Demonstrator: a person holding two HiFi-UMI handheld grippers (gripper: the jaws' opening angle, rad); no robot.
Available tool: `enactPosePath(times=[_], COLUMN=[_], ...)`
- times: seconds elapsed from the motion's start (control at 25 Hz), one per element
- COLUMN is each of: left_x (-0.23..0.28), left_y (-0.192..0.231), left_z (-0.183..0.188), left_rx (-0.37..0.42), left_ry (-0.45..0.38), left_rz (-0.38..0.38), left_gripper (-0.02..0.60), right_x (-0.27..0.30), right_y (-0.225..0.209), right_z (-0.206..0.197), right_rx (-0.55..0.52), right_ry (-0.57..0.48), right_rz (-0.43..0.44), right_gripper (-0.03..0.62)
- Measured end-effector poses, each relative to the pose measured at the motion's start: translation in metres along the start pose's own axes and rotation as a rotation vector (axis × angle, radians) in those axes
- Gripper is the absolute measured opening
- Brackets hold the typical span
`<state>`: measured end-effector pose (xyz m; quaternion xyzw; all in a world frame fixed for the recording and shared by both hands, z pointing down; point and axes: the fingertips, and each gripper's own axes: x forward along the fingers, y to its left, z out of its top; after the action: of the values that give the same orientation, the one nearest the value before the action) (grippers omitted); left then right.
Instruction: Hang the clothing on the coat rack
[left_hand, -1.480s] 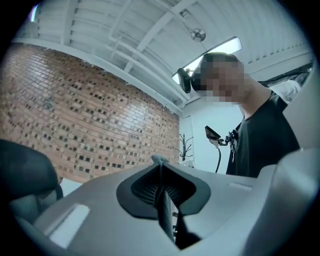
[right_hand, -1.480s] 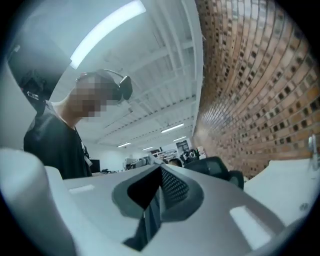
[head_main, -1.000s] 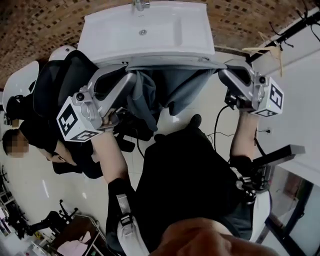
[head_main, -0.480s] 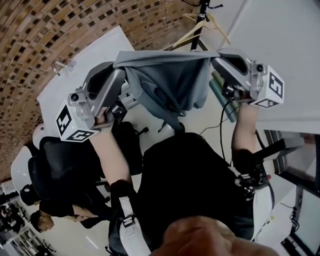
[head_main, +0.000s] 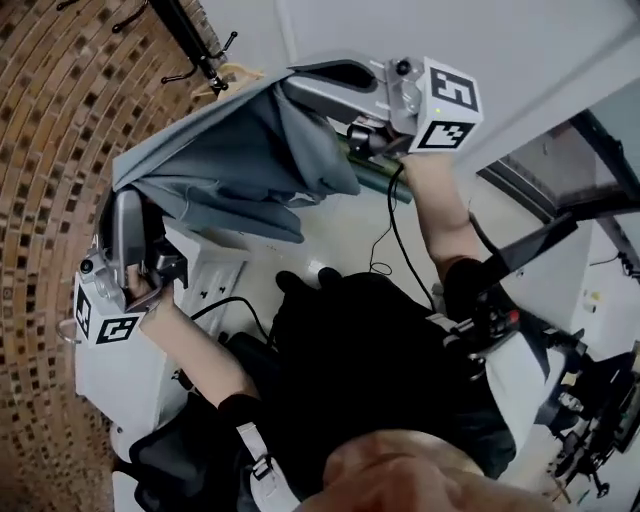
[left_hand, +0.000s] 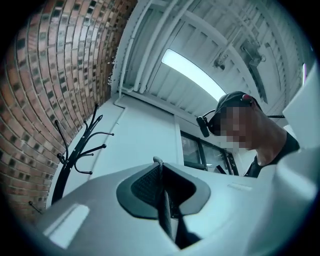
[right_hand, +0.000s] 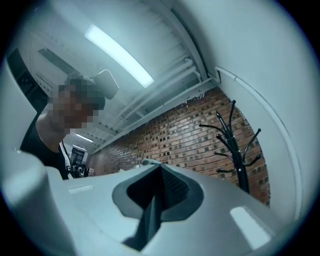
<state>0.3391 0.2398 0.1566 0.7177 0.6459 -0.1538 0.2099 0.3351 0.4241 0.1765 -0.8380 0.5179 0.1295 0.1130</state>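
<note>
1. Clothing (head_main: 240, 160): a grey garment in the upper middle of the head view, slung as a sagging sheet between the two grippers.
2. Left gripper (head_main: 122, 195), at the left edge of the frame: jaws pressed together on a thin fold of the clothing's edge, seen as a dark strip between the pads in the left gripper view (left_hand: 162, 210).
3. Right gripper (head_main: 300, 82), upper centre: jaws likewise closed on a narrow fold of the opposite edge (right_hand: 150, 212).
4. Coat rack (head_main: 190, 40), upper left corner: black, with curved prongs, apart from the clothing; a wooden hanger (head_main: 228, 72) lies just beside it.
5. Likely hazards:
   - Each pinch takes little cloth, so a tug could pull an edge free.
   - The slack middle may snag a lower prong.
   - Cloth draped loosely over a short prong could slide off.
</note>
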Motion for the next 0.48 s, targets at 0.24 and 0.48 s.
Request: enactPosePath(times=[0.24, 0.48], left_x=[0.032, 0.052], left_y=[0.064, 0.111], left_z=[-0.004, 0.02], left_rx=[0.035, 0.046], left_ry=[0.024, -0.03], left_rz=[0.039, -0.044], left_gripper=[0.023, 0.023], right_x=[-0.006, 0.026], right_y=[-0.04, -0.069], right_z=[0.014, 0.03], right_rx=[-0.118, -0.189], right_ry=[0.072, 0.044], right_rz=[-0.127, -0.142], right_gripper=[0.005, 0.005])
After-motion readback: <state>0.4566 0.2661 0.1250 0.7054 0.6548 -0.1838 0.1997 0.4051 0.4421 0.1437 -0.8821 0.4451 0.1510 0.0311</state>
